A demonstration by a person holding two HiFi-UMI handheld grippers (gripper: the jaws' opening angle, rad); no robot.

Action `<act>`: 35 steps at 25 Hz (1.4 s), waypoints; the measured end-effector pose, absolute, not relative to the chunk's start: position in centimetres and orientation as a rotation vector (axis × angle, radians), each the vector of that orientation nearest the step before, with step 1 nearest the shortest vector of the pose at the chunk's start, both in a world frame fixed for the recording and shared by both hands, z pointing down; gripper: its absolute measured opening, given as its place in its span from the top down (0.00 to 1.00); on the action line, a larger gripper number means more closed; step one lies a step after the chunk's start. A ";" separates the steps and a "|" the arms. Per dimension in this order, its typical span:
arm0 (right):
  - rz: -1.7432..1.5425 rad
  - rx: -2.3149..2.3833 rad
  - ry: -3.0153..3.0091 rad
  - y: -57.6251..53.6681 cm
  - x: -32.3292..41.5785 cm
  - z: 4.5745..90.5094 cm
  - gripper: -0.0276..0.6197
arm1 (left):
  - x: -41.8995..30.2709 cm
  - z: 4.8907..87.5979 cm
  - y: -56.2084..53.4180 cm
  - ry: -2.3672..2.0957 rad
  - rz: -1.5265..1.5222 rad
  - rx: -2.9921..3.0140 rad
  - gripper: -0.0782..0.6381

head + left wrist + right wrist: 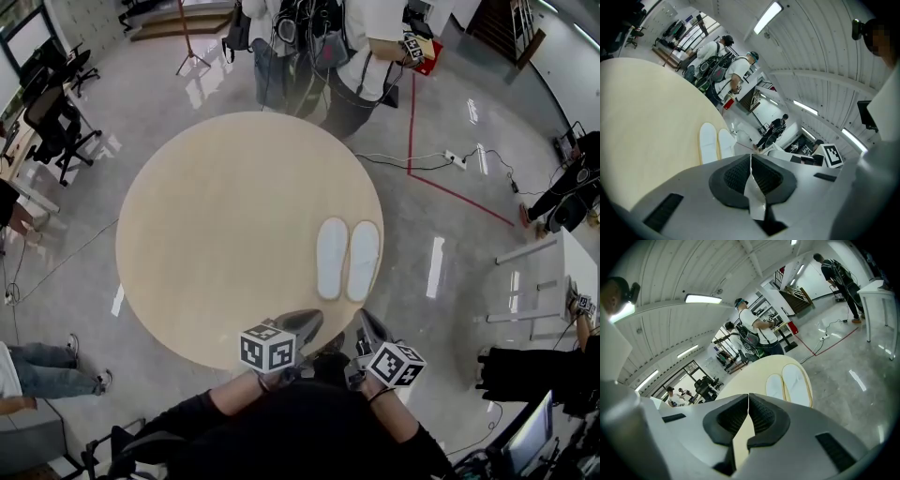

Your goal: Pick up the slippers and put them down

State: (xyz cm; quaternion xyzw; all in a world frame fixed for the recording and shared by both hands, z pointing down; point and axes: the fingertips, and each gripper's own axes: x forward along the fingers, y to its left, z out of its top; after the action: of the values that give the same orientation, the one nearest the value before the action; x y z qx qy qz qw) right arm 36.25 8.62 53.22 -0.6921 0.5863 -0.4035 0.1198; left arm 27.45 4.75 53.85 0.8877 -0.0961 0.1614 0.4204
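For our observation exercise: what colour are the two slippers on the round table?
The flat slippers are white; clearest in the head view.

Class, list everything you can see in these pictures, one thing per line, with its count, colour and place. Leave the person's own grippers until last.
table: one, round, beige, centre of the head view.
slippers: two, white, side by side on the table near its right edge, untouched.
office chairs: a few, black, on the floor at upper left.
standing people: at least two, white tops, beyond the table's far edge.
red floor line: one, on the grey floor at upper right.
power strip: one, white, with its cable, on the floor beside that line.
white side table: one, at far right.
left gripper: one, grey, at the table's near edge, jaws together, empty.
right gripper: one, grey, beside it, jaws together, empty.
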 end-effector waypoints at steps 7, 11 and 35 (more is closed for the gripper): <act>-1.204 -1.935 1.742 5.4 38.1 55.1 0.93 | 28.9 54.7 1.8 -0.324 0.401 2.231 0.86; -1.180 -1.896 1.795 2.3 40.0 54.9 0.93 | 30.0 54.3 -0.9 -0.403 0.401 2.248 0.86; -1.342 -2.058 1.900 -4.8 48.4 62.0 0.78 | 38.1 60.3 -8.3 -0.487 0.525 2.219 0.85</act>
State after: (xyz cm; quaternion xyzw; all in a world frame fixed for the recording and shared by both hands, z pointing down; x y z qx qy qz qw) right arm 48.41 -4.79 62.02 -0.6625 0.6116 -0.4321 0.0180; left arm 38.07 -8.30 60.33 0.8747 -0.1921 0.2069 0.3940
